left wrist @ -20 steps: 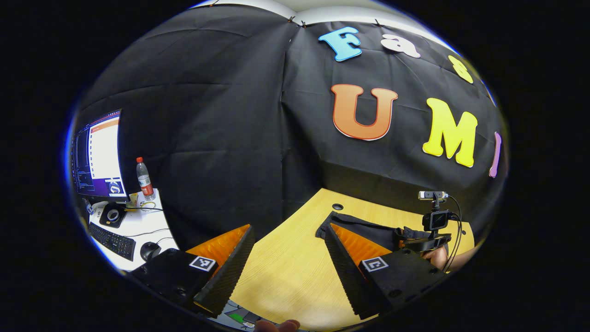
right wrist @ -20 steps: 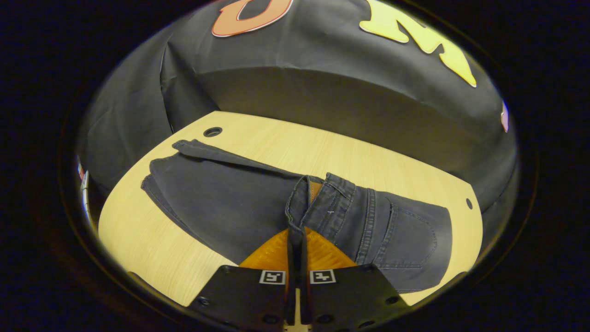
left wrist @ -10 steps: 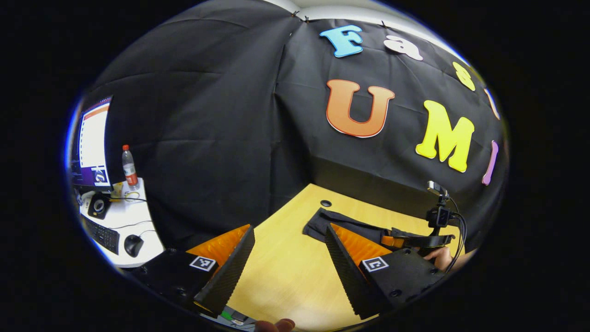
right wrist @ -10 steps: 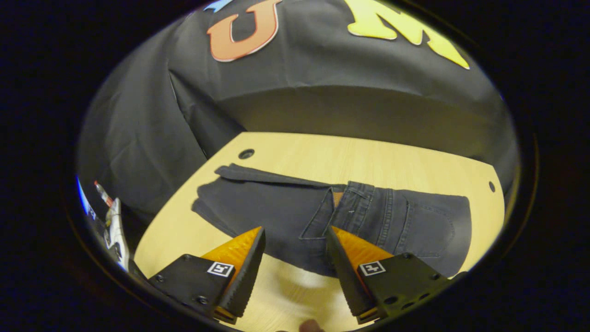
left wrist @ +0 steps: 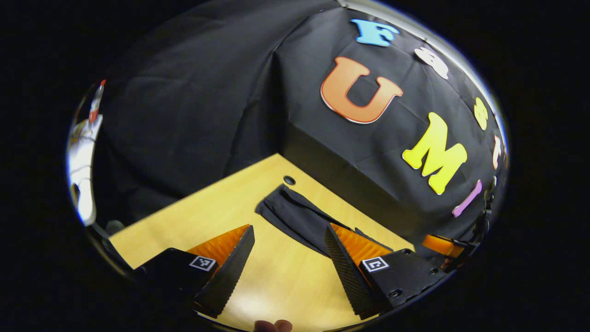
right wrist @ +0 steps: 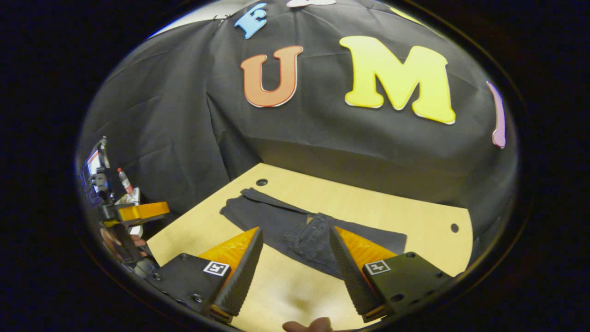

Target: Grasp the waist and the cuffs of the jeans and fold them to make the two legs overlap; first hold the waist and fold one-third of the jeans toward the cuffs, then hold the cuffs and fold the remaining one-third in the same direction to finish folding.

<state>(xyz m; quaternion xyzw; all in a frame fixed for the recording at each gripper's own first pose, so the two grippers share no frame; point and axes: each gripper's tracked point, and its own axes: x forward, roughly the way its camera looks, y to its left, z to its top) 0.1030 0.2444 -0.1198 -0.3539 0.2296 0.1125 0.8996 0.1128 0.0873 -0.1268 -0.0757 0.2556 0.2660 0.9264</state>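
We observed the jeans (right wrist: 295, 226) lying flat on the wooden table (right wrist: 415, 221), with the waist folded over onto the legs and the cuffs (left wrist: 281, 207) toward the table's grommet hole (right wrist: 262, 182). The right gripper (right wrist: 295, 240) hung above the near edge of the jeans, its fingers spread apart and holding nothing. The left gripper (left wrist: 288, 237) was likewise spread wide and empty, poised above the table just beside the cuff end. A bottle (right wrist: 124, 180) stood on a side desk.
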